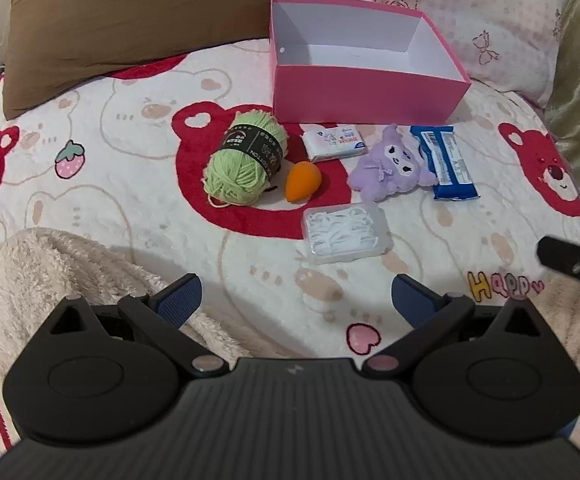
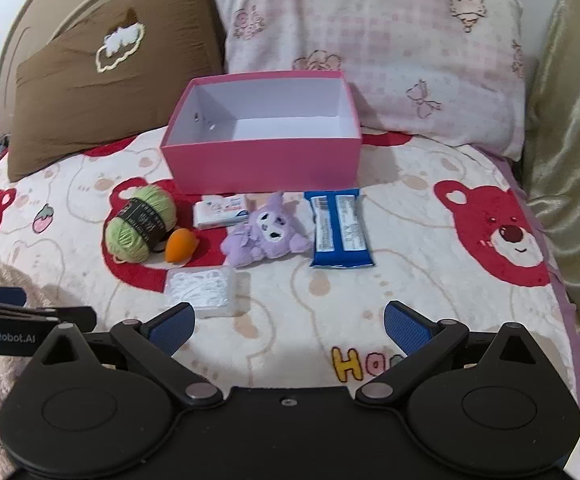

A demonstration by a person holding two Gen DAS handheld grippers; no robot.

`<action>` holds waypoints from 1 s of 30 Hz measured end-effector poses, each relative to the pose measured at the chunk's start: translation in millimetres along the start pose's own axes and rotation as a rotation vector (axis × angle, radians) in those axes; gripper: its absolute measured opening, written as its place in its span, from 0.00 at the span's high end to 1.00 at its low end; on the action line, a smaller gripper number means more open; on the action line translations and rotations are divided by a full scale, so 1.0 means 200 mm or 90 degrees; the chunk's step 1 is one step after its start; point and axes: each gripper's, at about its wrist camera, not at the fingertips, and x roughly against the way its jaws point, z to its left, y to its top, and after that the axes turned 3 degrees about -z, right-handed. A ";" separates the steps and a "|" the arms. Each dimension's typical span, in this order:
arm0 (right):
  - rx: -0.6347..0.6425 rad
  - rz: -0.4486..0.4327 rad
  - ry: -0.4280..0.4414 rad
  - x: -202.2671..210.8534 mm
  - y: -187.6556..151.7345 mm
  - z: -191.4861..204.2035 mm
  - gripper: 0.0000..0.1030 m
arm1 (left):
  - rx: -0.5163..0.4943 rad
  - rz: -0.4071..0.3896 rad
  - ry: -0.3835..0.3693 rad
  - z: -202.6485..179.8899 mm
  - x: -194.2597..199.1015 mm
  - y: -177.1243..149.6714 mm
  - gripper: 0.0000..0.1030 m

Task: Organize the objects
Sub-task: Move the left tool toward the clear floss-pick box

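Note:
An empty pink box (image 1: 370,94) (image 2: 264,160) stands open at the back of the bed. In front of it lie a green yarn ball (image 1: 244,160) (image 2: 140,222), an orange sponge (image 1: 303,181) (image 2: 180,249), a white tissue pack (image 1: 336,142) (image 2: 220,210), a purple plush (image 1: 390,164) (image 2: 266,232), a blue packet (image 1: 444,162) (image 2: 340,228) and a clear case of white floss picks (image 1: 346,232) (image 2: 202,288). My left gripper (image 1: 296,300) is open and empty, short of the case. My right gripper (image 2: 290,328) is open and empty, near the case.
A brown pillow (image 1: 130,36) (image 2: 106,80) and a pink pillow (image 1: 450,12) (image 2: 370,48) lean behind the box. A cream fleece blanket (image 1: 70,280) is bunched at front left. A gold curtain (image 2: 570,160) hangs right. The right gripper's edge (image 1: 578,268) shows at right.

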 end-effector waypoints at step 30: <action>-0.045 0.004 0.014 -0.03 0.00 -0.04 0.01 | -0.048 -0.052 0.007 -0.02 0.05 0.06 0.00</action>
